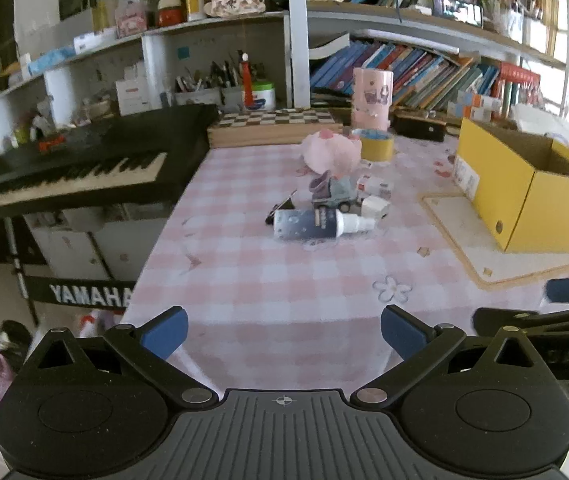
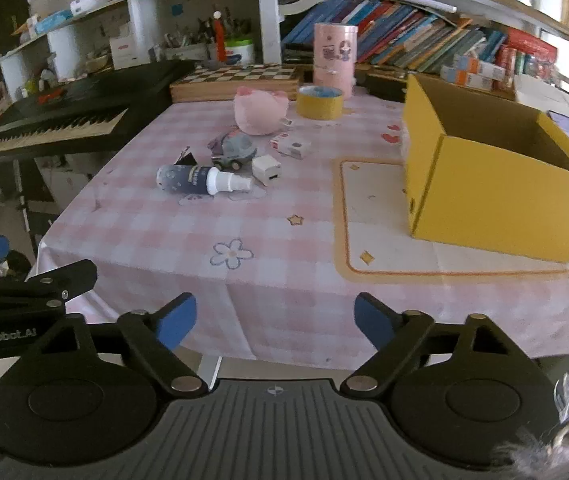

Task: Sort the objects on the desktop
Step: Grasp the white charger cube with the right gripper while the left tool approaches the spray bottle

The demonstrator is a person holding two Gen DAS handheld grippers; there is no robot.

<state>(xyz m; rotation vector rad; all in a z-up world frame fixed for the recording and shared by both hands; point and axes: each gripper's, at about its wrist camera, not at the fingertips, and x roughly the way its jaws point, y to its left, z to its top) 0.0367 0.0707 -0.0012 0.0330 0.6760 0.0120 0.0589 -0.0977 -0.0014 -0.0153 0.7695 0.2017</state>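
Note:
A dark spray bottle (image 1: pixel 316 223) (image 2: pixel 200 179) lies on its side on the pink checked tablecloth. Behind it are a grey toy car (image 1: pixel 332 194) (image 2: pixel 234 152), a white charger cube (image 1: pixel 375 207) (image 2: pixel 266 170), a small white box (image 2: pixel 292 146), a black clip (image 2: pixel 185 158), a pink plush (image 1: pixel 330 152) (image 2: pixel 260 110) and a yellow tape roll (image 1: pixel 376 144) (image 2: pixel 319 101). An open yellow box (image 1: pixel 524 188) (image 2: pixel 496 176) stands at the right. My left gripper (image 1: pixel 284 332) and right gripper (image 2: pixel 275 322) are open and empty at the table's near edge, well short of the objects.
A pink cylinder (image 2: pixel 334 58), a chessboard box (image 2: pixel 240 80) and bookshelves stand at the back. A black keyboard (image 1: pixel 76 164) stands left of the table. A cream mat (image 2: pixel 384 232) lies under the yellow box. Each gripper shows at the edge of the other's view.

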